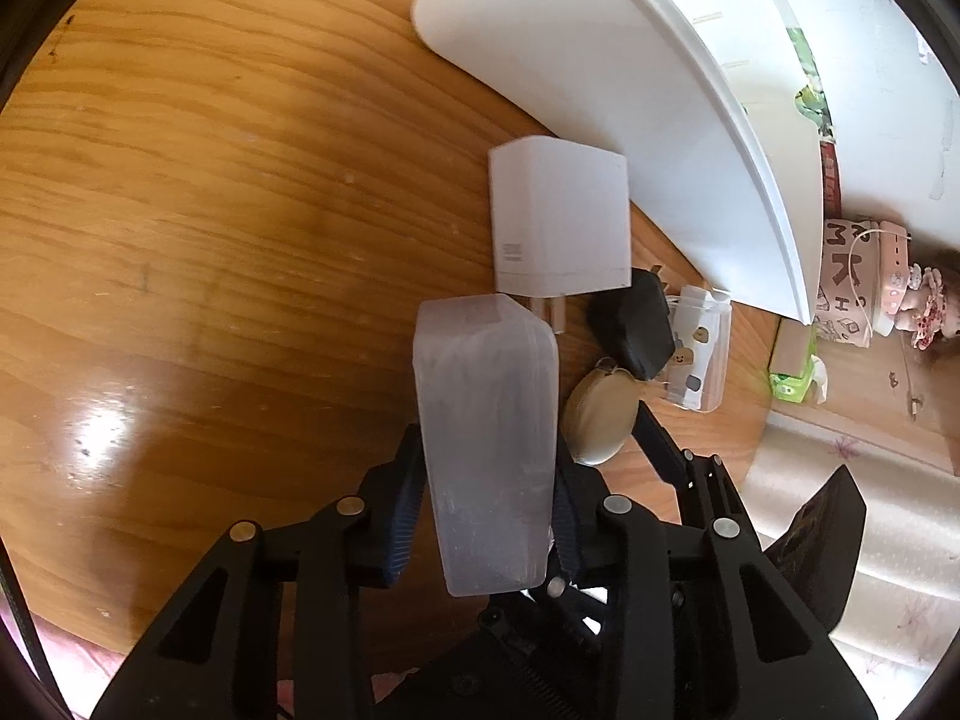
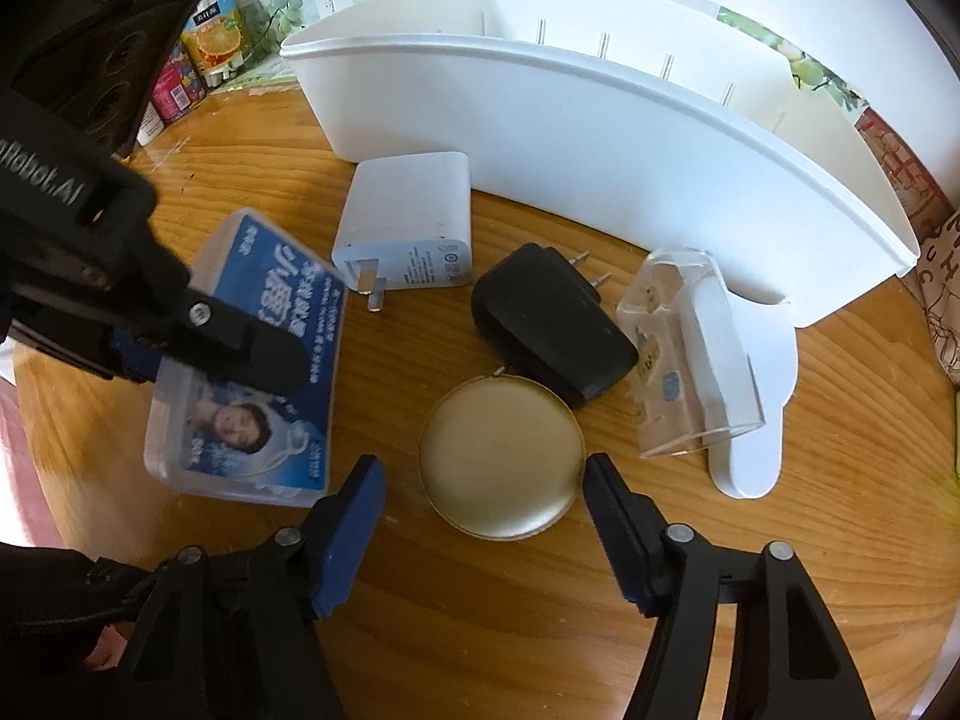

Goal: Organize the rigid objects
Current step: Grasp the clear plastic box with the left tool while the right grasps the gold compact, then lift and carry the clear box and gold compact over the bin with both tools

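left gripper (image 1: 486, 516): we see it angled down, clamping the translucent plastic box (image 1: 486, 438).
right gripper (image 2: 480, 516): angled down, jaws apart around the round gold tin (image 2: 501, 459), not touching.
open room: bare wooden table (image 1: 210, 210) left of the box.

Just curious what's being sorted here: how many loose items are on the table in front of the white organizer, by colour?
White: 1, the white charger
Black: 1, the black charger
Gold: 1, the round gold tin
Clear plastic: 2, the blue-labelled box held in the left tongs, and the clear case
Total: 5
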`<state>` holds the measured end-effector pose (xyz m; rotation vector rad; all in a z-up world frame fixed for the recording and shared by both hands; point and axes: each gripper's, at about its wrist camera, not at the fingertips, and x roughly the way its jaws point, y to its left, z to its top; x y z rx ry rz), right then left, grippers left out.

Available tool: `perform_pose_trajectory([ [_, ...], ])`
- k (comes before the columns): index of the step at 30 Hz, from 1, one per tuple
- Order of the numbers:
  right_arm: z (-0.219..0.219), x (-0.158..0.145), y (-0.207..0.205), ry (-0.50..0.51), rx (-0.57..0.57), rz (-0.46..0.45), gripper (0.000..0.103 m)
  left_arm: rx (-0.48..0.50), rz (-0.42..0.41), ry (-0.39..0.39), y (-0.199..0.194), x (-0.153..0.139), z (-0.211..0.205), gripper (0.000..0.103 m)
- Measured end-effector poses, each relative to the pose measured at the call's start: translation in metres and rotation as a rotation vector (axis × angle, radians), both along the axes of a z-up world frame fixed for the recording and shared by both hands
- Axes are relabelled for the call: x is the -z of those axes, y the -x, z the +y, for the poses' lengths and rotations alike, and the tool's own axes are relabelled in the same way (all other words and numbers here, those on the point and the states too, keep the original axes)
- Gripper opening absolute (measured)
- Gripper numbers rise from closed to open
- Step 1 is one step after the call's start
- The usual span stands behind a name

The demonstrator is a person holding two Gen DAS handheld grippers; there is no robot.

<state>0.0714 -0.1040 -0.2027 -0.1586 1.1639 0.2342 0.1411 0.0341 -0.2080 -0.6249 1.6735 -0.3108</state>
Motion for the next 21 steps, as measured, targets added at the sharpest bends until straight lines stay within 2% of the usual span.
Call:
perform_pose_trajectory([
  [5, 0.006, 0.005, -0.008, 0.002, 0.044, -0.008, 0.063, 0.002, -0.008, -0.005, 0.002, -0.001, 0.012, 0.04],
  [8, 0.009, 0.003, -0.011, -0.003, 0.078, -0.019, 0.056, 0.007, -0.015, -0.008, 0.003, -0.002, 0.018, 0.04],
  [15, 0.018, 0.004, -0.012, -0.008, 0.121, -0.026, 0.055, 0.011, -0.03, -0.007, 0.002, -0.004, 0.027, 0.039],
  [21, 0.023, 0.009, -0.009, -0.022, 0.106, -0.017, 0.055, 0.018, -0.058, 0.0, 0.002, -0.01, 0.029, 0.039],
])
